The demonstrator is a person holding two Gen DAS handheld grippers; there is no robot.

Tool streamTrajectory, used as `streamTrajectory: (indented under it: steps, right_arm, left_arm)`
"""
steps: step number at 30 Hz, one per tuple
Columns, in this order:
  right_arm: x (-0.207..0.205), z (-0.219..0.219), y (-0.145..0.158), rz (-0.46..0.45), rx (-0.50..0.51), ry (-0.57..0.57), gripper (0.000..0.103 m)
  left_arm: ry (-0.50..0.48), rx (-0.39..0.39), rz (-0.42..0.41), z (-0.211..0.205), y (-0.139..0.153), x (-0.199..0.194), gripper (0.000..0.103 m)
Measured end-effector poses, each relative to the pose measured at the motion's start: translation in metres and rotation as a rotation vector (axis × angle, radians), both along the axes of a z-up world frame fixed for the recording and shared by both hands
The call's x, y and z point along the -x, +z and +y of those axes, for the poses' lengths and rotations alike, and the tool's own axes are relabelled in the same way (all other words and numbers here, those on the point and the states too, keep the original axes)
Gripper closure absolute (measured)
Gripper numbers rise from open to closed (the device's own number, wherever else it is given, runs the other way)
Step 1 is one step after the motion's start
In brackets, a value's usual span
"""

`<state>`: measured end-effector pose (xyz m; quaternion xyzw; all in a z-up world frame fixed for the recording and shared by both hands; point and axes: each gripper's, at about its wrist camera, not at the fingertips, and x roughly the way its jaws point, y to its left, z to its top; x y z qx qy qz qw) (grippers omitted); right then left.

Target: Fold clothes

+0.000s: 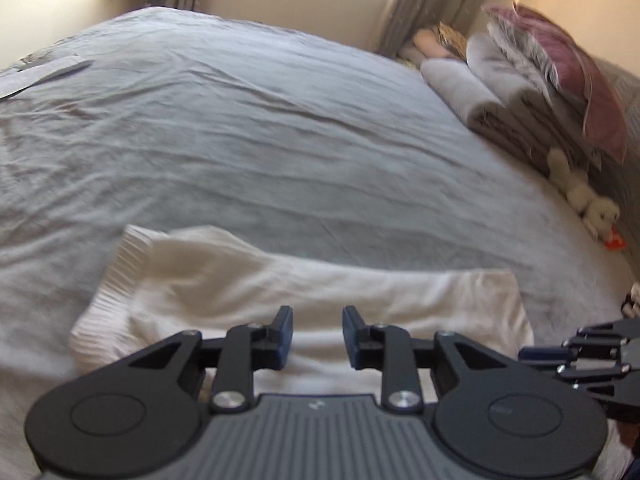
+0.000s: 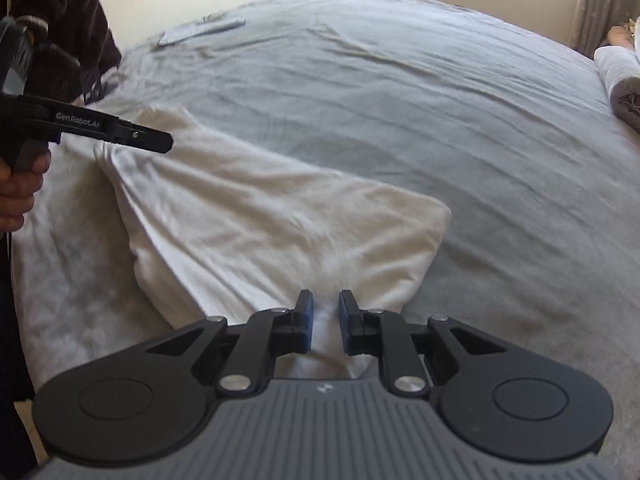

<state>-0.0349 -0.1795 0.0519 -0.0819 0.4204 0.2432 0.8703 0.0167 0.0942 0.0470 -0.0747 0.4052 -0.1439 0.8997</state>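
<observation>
A white garment (image 1: pixel 304 280) with a ribbed cuff (image 1: pixel 116 276) lies folded into a long band on the grey bed sheet (image 1: pixel 280 140). My left gripper (image 1: pixel 317 336) hovers over its near edge, open, its blue pads apart with nothing pinched. It shows again from the side in the right wrist view, over the garment's far left end, as the left gripper (image 2: pixel 166 145) held by a hand (image 2: pixel 18 196). My right gripper (image 2: pixel 326 320) stands at the near corner of the white garment (image 2: pixel 260 216), narrowly open, with cloth in the gap and the pads not pressing it.
Folded grey blankets (image 1: pixel 492 92) and a pink pillow (image 1: pixel 568 76) are stacked along the bed's right side, with a white plush toy (image 1: pixel 584 196) below them. A flat grey item (image 2: pixel 200 30) lies at the bed's far left. A dark patterned garment (image 2: pixel 68 20) hangs at left.
</observation>
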Motion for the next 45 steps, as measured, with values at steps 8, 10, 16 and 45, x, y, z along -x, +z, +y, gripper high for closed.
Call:
streamTrajectory:
  steps: [8, 10, 16, 45]
  right_arm:
    - [0.012, -0.028, 0.006, 0.013, -0.015, 0.015, 0.075]
    - [0.015, -0.040, 0.010, 0.002, -0.049, -0.001, 0.073]
    - [0.025, -0.032, -0.007, 0.044, -0.051, 0.048, 0.072]
    - [0.065, -0.020, -0.003, -0.203, 0.145, 0.094, 0.101]
  left_arm:
    - [0.012, -0.085, 0.016, -0.006, -0.008, 0.002, 0.071]
    - [0.031, -0.065, 0.009, -0.002, -0.004, 0.004, 0.070]
    - [-0.068, -0.012, -0.052, -0.031, 0.007, 0.019, 0.066]
    - [-0.221, 0.175, 0.062, -0.140, -0.022, -0.006, 0.065]
